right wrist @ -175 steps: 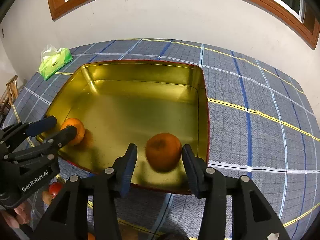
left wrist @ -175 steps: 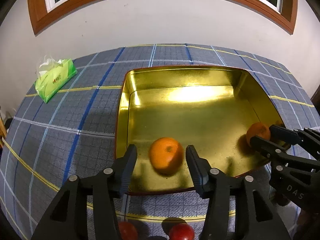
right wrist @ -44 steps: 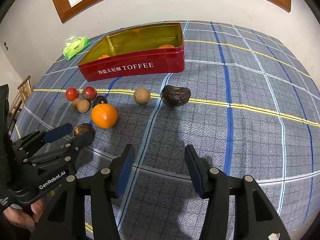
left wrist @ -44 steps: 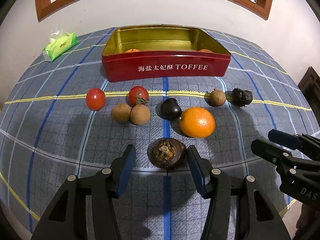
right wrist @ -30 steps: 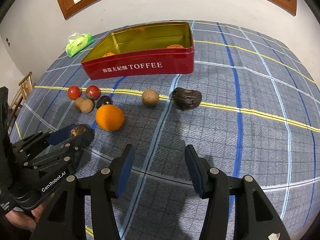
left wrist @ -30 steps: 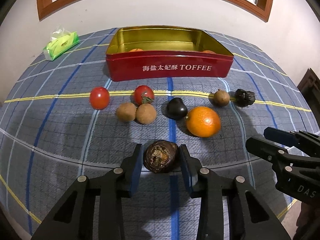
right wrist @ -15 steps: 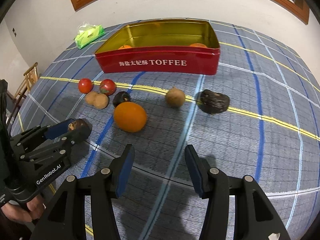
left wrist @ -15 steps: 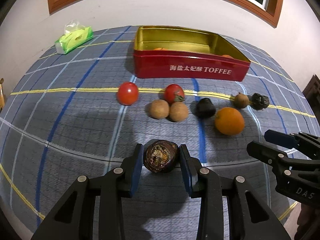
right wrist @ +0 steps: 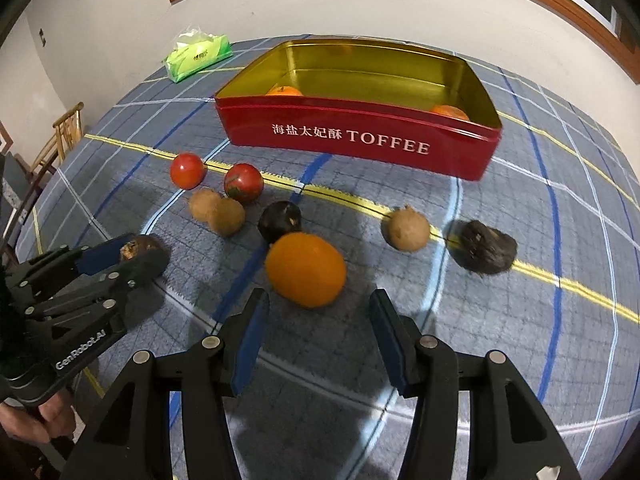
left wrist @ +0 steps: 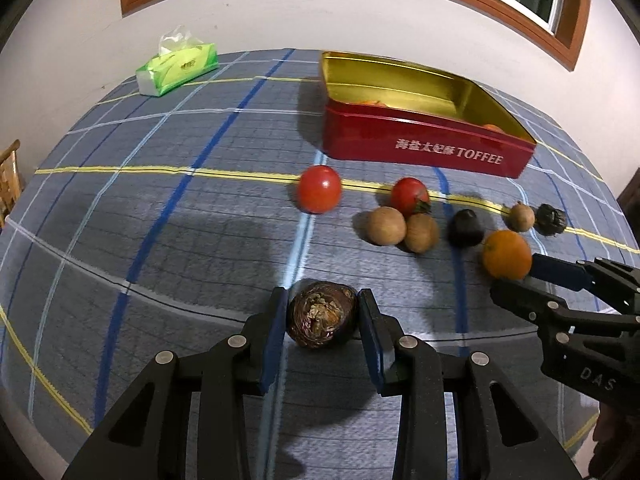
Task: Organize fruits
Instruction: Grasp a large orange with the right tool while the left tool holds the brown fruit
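The left tool (left wrist: 323,322) is clamped on a dark, wrinkled brown fruit (left wrist: 322,314), both blue pads pressed against its sides; whether the fruit is clear of the surface (left wrist: 160,240) or just resting on it is hard to judge from this angle. In the right wrist view the same fruit (right wrist: 138,249) shows between the left tool's tips at the left edge, with a hand (right wrist: 48,420) gripping the handle below. The right tool (right wrist: 318,334) stands partly open and holds nothing, its tips just short of a large orange (right wrist: 306,269) that lies on the checked cloth. Scattered behind the orange are two red tomatoes (right wrist: 187,171), (right wrist: 243,182), two tan round fruits touching each other (right wrist: 205,204), (right wrist: 227,216), a small dark fruit (right wrist: 279,221) just beside the orange, another tan fruit (right wrist: 409,227) and a shrivelled black one (right wrist: 487,253) to the right. Further back sits the red toffee tin (right wrist: 360,140), gold inside, with two oranges (right wrist: 285,90), (right wrist: 449,112) in it near the front wall. A green tissue pack (right wrist: 198,57) lies well apart at the far left corner.
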Demonstrator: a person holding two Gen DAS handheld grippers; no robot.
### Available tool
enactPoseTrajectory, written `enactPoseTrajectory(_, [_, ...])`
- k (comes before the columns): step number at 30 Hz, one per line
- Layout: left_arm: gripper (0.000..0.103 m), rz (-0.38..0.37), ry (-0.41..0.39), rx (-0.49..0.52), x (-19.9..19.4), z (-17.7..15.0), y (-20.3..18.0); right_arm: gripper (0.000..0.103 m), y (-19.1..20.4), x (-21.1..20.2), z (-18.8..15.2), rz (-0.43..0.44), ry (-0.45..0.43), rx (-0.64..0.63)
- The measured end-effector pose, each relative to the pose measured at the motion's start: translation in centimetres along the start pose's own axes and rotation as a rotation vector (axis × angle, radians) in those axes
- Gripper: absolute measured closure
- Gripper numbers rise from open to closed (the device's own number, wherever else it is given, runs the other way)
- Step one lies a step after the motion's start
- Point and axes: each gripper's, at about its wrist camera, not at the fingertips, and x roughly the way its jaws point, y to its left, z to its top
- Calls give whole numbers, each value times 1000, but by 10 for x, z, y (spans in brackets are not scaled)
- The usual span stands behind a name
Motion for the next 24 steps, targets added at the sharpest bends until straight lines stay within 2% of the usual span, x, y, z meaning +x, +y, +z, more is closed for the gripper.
enactPoseTrajectory(5, [67, 2, -3, -1, 0, 1, 3, 55, 4, 6, 6, -8, -1, -13])
enactPoseTrajectory(9, [67, 4, -4, -1, 0, 1, 3, 64, 7, 8, 9, -10, -3, -26])
enactPoseTrajectory(24, [67, 33, -6, 13, 1, 1, -1, 65, 3, 3, 7, 2, -13, -2])
